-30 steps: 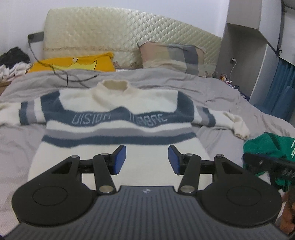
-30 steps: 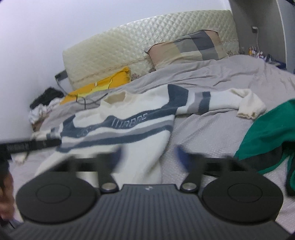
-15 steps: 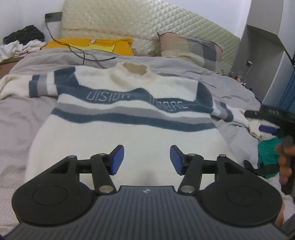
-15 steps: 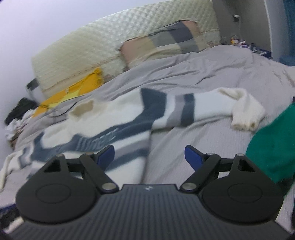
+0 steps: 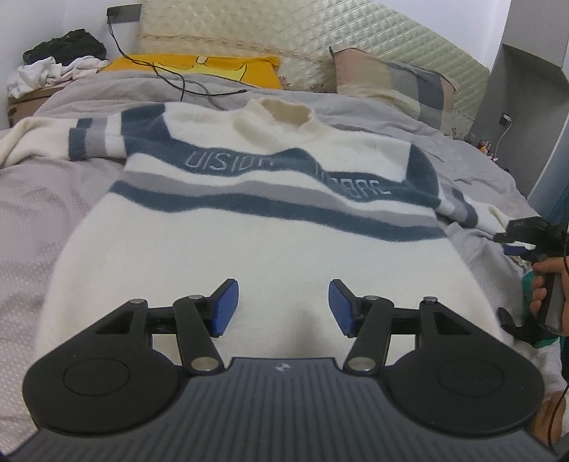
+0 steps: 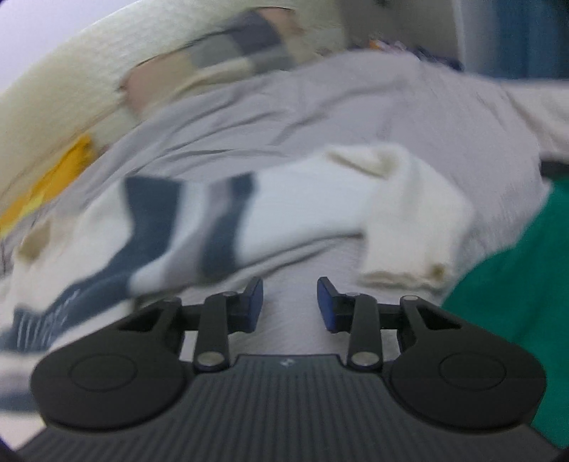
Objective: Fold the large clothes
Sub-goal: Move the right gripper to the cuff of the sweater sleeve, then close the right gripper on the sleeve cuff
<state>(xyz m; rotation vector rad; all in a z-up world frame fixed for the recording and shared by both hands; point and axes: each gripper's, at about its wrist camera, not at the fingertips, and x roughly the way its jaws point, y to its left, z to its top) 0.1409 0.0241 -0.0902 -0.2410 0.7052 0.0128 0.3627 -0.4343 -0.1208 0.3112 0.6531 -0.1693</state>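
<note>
The sweater [image 5: 270, 227] fills mid-frame, lying flat and unfolded on the bed [image 5: 42, 199], so I judge all folding remains. My left gripper [image 5: 282, 307] hangs open and empty above its hem; my right gripper [image 6: 290, 304] is closing, empty, below the sleeve [image 6: 320, 199].

A quilted cream headboard [image 5: 320, 39] is standing against the white wall [image 5: 53, 17]; a grey bedspread [image 5: 42, 199] is covering the bed, pillows [image 5: 391, 89] leaning behind.
</note>
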